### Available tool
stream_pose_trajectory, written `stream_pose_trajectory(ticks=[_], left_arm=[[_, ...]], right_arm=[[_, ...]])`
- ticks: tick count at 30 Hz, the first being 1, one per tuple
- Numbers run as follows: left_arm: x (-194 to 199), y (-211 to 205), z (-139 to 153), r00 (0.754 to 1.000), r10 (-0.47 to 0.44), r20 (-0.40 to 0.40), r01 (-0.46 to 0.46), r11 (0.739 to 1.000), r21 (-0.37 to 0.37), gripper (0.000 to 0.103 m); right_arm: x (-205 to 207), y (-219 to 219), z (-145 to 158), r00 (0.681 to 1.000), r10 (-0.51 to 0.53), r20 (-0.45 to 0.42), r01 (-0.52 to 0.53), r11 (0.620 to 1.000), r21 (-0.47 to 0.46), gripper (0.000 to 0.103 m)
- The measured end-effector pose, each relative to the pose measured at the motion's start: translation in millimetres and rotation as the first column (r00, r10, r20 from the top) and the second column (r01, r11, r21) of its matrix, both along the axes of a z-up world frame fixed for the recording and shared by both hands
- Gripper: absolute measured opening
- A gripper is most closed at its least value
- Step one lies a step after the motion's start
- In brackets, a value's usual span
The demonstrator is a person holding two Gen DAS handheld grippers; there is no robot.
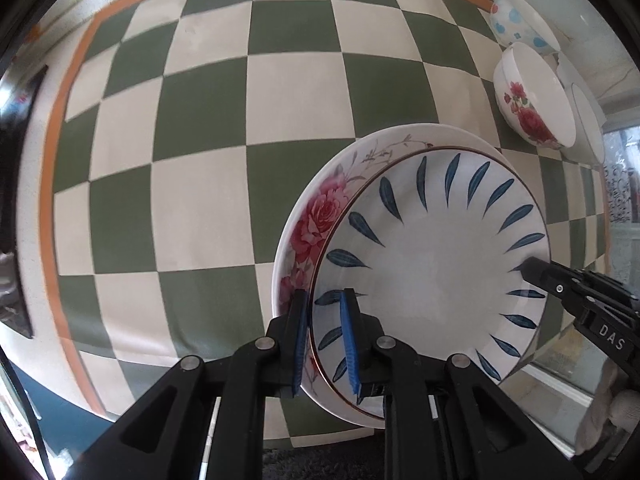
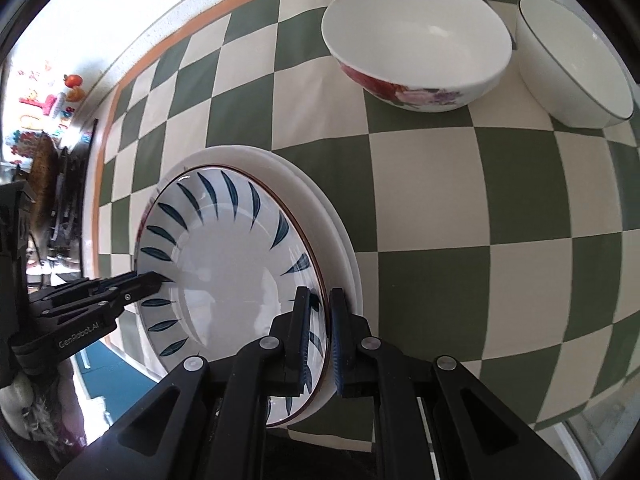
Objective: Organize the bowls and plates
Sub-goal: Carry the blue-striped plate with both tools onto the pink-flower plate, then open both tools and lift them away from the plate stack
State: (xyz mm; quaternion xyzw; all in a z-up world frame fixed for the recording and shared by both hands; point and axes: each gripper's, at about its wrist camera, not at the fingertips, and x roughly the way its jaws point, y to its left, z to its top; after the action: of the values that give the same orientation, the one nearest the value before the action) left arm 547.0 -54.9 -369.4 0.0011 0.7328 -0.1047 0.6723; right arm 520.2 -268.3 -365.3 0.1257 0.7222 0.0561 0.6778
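Checkered tablecloth [image 1: 200,200], leaf plate [image 1: 432,256] hiding most of rose plate [image 1: 316,220]

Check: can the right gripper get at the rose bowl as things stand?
Probably not yet: the right gripper is shut on the blue-leaf plate. The cloth between it and the rose bowl is bare, so the path looks free once it lets go.

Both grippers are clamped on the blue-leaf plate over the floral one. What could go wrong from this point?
1. The left gripper seems to straddle both the blue-leaf plate and the rose plate rims; lifting could drag the lower one.
2. The right gripper holds only a thin rim, so the plate may tilt or slip.
3. The stack sits near the table edge.
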Motion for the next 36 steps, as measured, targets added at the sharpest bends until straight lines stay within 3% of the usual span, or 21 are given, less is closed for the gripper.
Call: stream_pose_trajectory(ticks=[14, 21, 24, 25, 26, 27, 28, 29, 30, 31, 36], left_arm=[[-10, 2, 16, 0.997, 0.067, 0.035, -0.068, 0.997, 0.029, 0.014], [-35, -1, 68, 0.991, 0.087, 0.105, -0.092, 0.995, 0.041, 0.016], [-45, -2, 100, 0.984, 0.092, 0.153, -0.097, 0.995, 0.021, 0.031], [-46, -1, 110, 0.981, 0.092, 0.172, -0.096, 0.995, 0.015, 0.033], [-49, 0, 122, 0.977, 0.091, 0.194, -0.095, 0.995, 0.013, 0.041], [-50, -6, 128, 0.974, 0.090, 0.208, -0.095, 0.995, 0.016, 0.062], [-53, -6, 136, 0.972, 0.091, 0.218, -0.096, 0.995, 0.012, 0.075], [-55, -6, 145, 0.968, 0.099, 0.232, -0.103, 0.995, 0.004, 0.089], [-55, -4, 151, 0.963, 0.108, 0.247, -0.112, 0.994, 0.000, 0.089], [-59, -4, 160, 0.959, 0.112, 0.260, -0.116, 0.993, -0.002, 0.089], [-75, 2, 192, 0.949, 0.128, 0.287, -0.125, 0.992, -0.028, 0.094]], right_arm=[[0, 2, 10, 1.000, 0.029, 0.008, -0.028, 0.999, -0.038, 0.011], [-12, 8, 47, 0.996, 0.068, 0.055, -0.066, 0.997, -0.032, 0.011], [-24, 15, 75, 0.989, 0.104, 0.102, -0.100, 0.994, -0.048, 0.012], [-27, 16, 85, 0.988, 0.105, 0.115, -0.100, 0.994, -0.050, 0.017], [-30, 16, 94, 0.987, 0.103, 0.126, -0.097, 0.994, -0.050, 0.021], [-33, 16, 104, 0.985, 0.103, 0.137, -0.097, 0.994, -0.051, 0.034], [-37, 16, 117, 0.982, 0.105, 0.155, -0.098, 0.994, -0.051, 0.051], [-40, 16, 127, 0.980, 0.106, 0.169, -0.099, 0.994, -0.052, 0.060], [-43, 16, 136, 0.977, 0.105, 0.184, -0.097, 0.994, -0.053, 0.073], [-46, 15, 150, 0.973, 0.103, 0.208, -0.092, 0.994, -0.063, 0.078], [-60, 16, 193, 0.961, 0.114, 0.254, -0.089, 0.990, -0.108, 0.083]])
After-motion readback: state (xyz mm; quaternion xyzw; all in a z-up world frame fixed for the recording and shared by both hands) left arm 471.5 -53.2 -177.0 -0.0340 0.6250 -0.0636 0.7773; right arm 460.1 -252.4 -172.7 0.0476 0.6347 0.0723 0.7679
